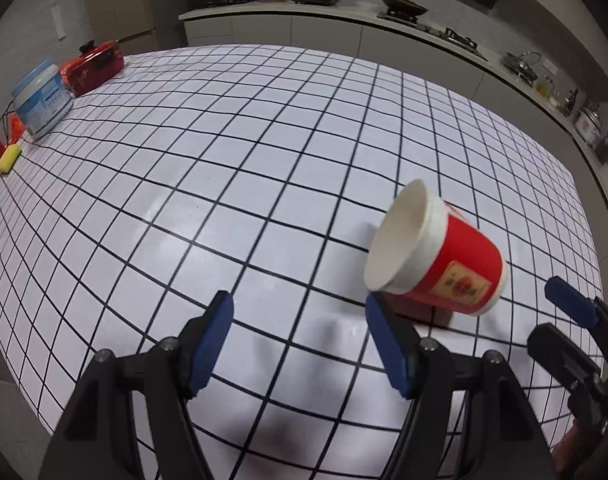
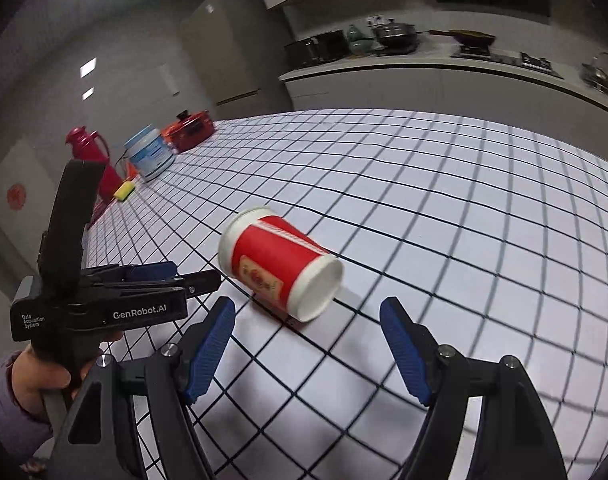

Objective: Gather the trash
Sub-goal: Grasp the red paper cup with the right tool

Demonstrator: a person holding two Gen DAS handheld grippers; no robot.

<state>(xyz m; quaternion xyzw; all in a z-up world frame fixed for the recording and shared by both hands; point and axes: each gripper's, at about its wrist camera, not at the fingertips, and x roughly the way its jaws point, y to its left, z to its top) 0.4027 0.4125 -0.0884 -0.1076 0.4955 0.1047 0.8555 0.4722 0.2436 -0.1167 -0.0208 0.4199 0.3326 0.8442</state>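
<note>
Left tongs (image 1: 300,344): jaws apart, about half wide, nothing between the pads. Its right pad (image 1: 385,344) sits just beside the cup's rim; contact cannot be told.

Right tongs (image 2: 307,352): jaws apart, about half wide, empty. The cup's base lies just beyond the gap, not between the pads.

Cup (image 1: 435,260): red paper, white rim, on its side on the gridded surface (image 1: 224,160), mouth toward the left, near the surface's near edge.

A hand (image 2: 44,376) grips the left tongs' handle.

Far left edge of the surface: tub (image 1: 42,98), red case (image 1: 94,66), sponge (image 1: 8,159), red jug (image 2: 90,152). The middle and right of the surface lie open. A kitchen counter (image 1: 343,16) stands beyond the far edge.
</note>
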